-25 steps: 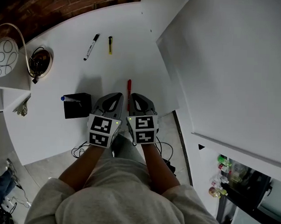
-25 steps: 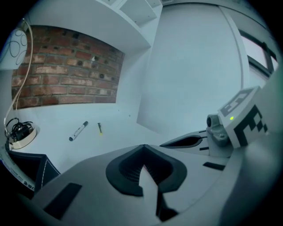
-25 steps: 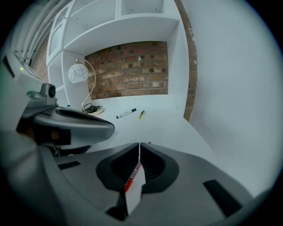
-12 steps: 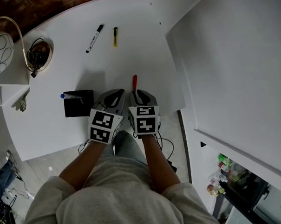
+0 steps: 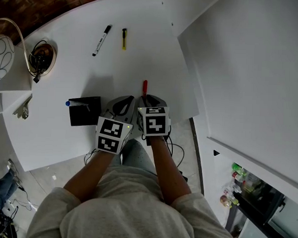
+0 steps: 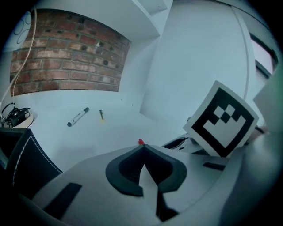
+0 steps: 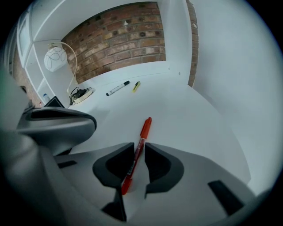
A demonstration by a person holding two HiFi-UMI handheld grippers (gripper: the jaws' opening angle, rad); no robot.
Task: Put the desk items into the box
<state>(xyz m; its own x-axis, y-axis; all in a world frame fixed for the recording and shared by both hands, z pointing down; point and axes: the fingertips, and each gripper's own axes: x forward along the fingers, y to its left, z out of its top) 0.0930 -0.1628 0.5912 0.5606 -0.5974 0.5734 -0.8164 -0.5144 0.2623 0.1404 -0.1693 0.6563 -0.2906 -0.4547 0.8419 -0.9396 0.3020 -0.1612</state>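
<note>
Your right tongs (image 7: 139, 146) point down at the table (image 5: 141, 61), and their jaws have just been opening. They now stand a little apart with the red pen (image 7: 144, 130) lying between them. The pen's near end sits in the gap behind the jaw tips, and its far end sticks out ahead of them, flat on the table. The gap looks slightly wider than the pen, so the pads do not clamp it.

Your left tongs (image 6: 142, 148) sit just beside the right ones on their left, jaws closed tip to tip with nothing between them. From their own view only the red tip of the pen (image 6: 141, 141) shows past the closed jaws.

In the head view the two tongs (image 5: 124, 101) (image 5: 148, 102) lie side by side, with the pen (image 5: 144, 86) reaching ahead of the right pair.

The black box (image 5: 84, 113) stands just to the left of your left tongs. Something blue-capped shows at its far rim.

Well ahead of both tongs and to the left lie a black-and-white marker (image 5: 101, 40) and a small yellow pen (image 5: 124, 38), near each other. Farther left is a bowl (image 5: 41, 57) holding dark cables.
</note>
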